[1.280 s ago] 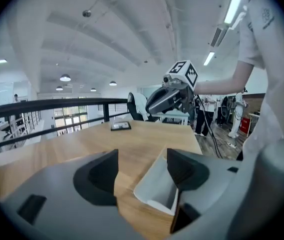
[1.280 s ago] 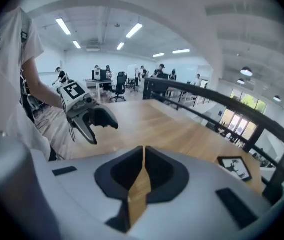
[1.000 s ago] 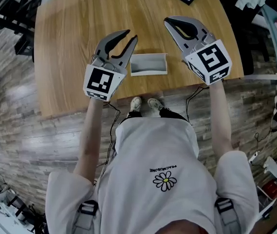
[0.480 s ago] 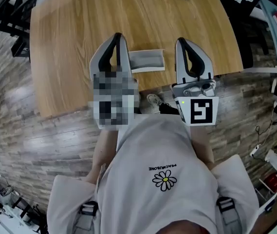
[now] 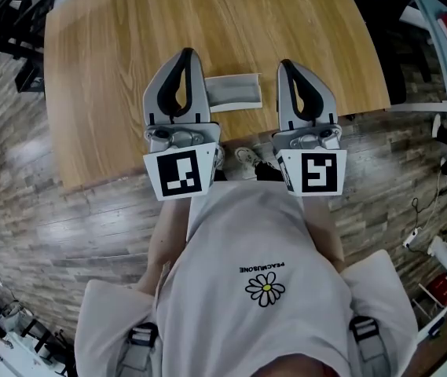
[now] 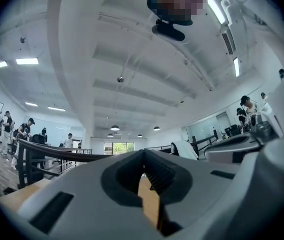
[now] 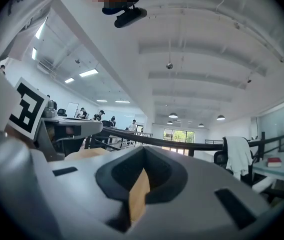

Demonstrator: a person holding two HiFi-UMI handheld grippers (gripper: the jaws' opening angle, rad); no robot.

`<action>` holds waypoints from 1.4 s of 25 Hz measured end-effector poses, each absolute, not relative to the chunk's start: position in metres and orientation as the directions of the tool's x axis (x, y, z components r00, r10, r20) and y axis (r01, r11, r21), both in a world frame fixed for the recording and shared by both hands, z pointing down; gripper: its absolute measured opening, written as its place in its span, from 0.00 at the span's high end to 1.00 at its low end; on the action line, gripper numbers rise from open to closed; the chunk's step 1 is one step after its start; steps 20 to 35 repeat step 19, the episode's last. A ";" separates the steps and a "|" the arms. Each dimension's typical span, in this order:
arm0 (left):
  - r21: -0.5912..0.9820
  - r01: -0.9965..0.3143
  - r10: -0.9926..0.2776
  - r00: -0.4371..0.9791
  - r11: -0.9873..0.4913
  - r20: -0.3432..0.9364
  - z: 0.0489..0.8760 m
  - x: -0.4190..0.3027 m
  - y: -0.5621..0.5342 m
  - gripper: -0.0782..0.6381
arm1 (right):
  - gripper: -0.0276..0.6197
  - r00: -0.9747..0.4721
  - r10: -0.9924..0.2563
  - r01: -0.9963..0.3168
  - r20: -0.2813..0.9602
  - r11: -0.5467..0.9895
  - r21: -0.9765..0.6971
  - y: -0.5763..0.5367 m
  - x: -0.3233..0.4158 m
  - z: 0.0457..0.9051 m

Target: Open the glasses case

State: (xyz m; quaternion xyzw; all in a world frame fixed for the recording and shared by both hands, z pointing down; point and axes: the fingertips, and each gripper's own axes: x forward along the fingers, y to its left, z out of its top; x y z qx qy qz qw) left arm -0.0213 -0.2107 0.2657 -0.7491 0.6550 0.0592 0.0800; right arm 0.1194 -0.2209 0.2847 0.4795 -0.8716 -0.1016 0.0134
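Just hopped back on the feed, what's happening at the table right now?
A person holds the left tongs and the right tongs side by side over the near edge of the wooden table. Both are shut with nothing in them. The grey glasses case lies on the table between them, and neither holds it.
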 end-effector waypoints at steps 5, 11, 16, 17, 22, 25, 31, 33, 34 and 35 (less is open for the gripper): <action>-0.045 -0.992 -0.977 0.126 -0.120 -0.174 0.268 -0.022 -0.211 0.87 | 0.95 -0.550 -0.832 -0.828 -0.074 0.531 0.180 -0.219 0.119 0.285; -0.048 -0.992 -0.976 0.125 -0.119 -0.178 0.265 -0.020 -0.211 0.87 | 0.95 -0.560 -0.826 -0.821 -0.072 0.540 0.186 -0.218 0.118 0.282; -0.049 -0.991 -0.976 0.130 -0.123 -0.172 0.265 -0.017 -0.213 0.87 | 0.95 -0.563 -0.823 -0.817 -0.073 0.542 0.194 -0.220 0.118 0.280; -0.049 -0.991 -0.977 0.130 -0.123 -0.171 0.266 -0.017 -0.213 0.87 | 0.95 -0.564 -0.823 -0.817 -0.072 0.543 0.194 -0.220 0.118 0.280; -0.049 -0.991 -0.977 0.129 -0.122 -0.169 0.266 -0.017 -0.213 0.87 | 0.95 -0.564 -0.822 -0.816 -0.070 0.544 0.195 -0.220 0.119 0.281; -0.049 -0.991 -0.977 0.129 -0.122 -0.169 0.266 -0.017 -0.213 0.87 | 0.95 -0.564 -0.822 -0.816 -0.070 0.544 0.195 -0.220 0.119 0.281; -0.049 -0.991 -0.977 0.129 -0.122 -0.169 0.266 -0.017 -0.213 0.87 | 0.95 -0.564 -0.822 -0.816 -0.070 0.544 0.195 -0.220 0.119 0.281; -0.049 -0.991 -0.977 0.129 -0.122 -0.169 0.266 -0.017 -0.213 0.87 | 0.95 -0.564 -0.822 -0.816 -0.070 0.544 0.195 -0.220 0.119 0.281; -0.049 -0.991 -0.977 0.129 -0.122 -0.169 0.266 -0.017 -0.213 0.87 | 0.95 -0.564 -0.822 -0.816 -0.070 0.544 0.195 -0.220 0.119 0.281; -0.049 -0.991 -0.977 0.129 -0.122 -0.169 0.266 -0.017 -0.213 0.87 | 0.95 -0.564 -0.822 -0.816 -0.070 0.544 0.195 -0.220 0.119 0.281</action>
